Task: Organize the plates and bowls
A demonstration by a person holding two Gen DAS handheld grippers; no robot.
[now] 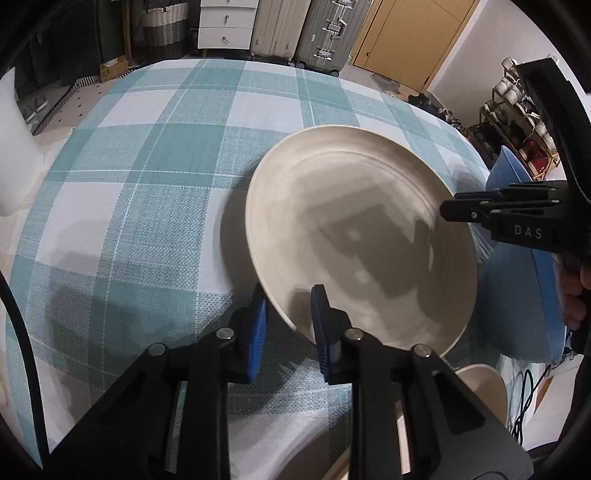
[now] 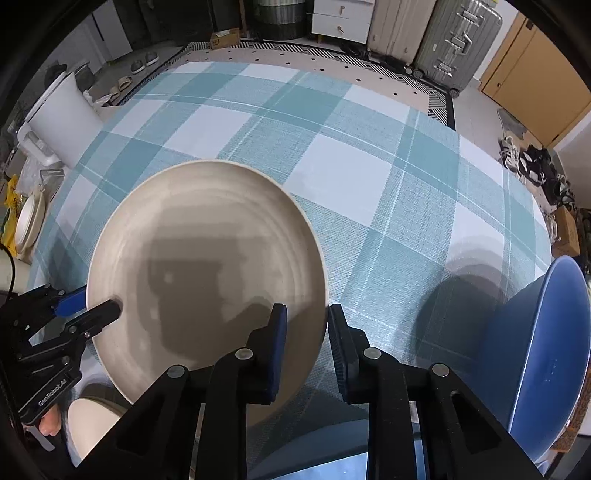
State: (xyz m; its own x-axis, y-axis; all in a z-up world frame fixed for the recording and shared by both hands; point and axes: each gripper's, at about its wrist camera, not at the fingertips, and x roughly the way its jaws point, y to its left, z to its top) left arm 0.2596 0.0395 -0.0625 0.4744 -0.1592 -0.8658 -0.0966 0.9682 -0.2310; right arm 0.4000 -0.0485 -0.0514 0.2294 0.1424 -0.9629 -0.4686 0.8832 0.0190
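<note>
Two tools, left tool (image 1: 288,299) and right tool (image 2: 306,317), each pinch the round, ridged beige plate's (image 2: 207,236) rim.

a lived-in room of a home. beyond the jaws a table under a teal and white checked cloth (image 2: 332,147) stands on a patterned rug (image 2: 369,74). further off, hard-shell suitcases (image 2: 454,40) lean against the wall beside a white chest of drawers (image 1: 225,26) and a woven basket (image 1: 162,26). right of the jaws, shoes (image 2: 532,166) lie by a wooden door (image 2: 535,81), and a rack of cups (image 1: 517,110) stands near.
</note>
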